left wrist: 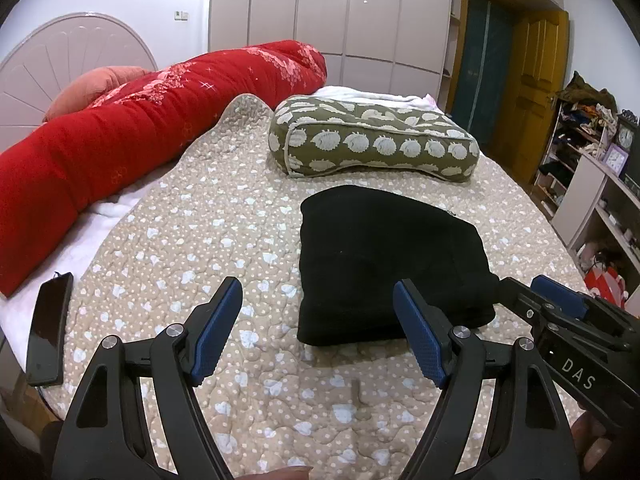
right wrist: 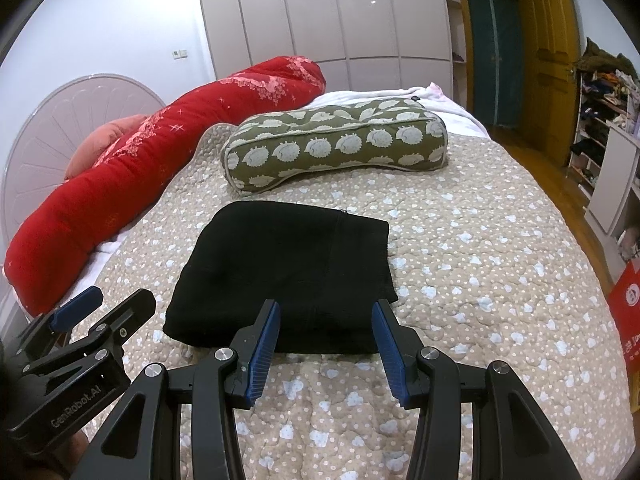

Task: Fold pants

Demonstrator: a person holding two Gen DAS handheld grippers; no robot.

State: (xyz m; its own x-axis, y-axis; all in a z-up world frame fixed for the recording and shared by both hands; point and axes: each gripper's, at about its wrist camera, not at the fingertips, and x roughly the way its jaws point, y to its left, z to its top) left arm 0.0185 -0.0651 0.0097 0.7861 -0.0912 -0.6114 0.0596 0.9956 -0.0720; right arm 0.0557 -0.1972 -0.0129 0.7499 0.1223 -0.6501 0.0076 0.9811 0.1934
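Black pants [left wrist: 384,264] lie folded into a thick rectangular bundle on the beige quilted bedspread [left wrist: 192,240]. My left gripper [left wrist: 320,308] hovers open just in front of the bundle's near left corner, with nothing between its blue pads. In the right wrist view the same pants [right wrist: 288,272] lie straight ahead. There my right gripper [right wrist: 326,322] stands open above the bundle's near edge and holds nothing. Each gripper shows at the edge of the other's view: the right gripper [left wrist: 560,300] at the right, the left gripper [right wrist: 96,304] at the lower left.
An olive pillow with pale leaf prints [left wrist: 372,140] lies behind the pants. A rolled red quilt [left wrist: 132,120] runs along the left side. A dark phone [left wrist: 50,328] rests at the bed's left edge. Cluttered shelves [left wrist: 592,152] and a yellow door [left wrist: 528,92] stand at the right.
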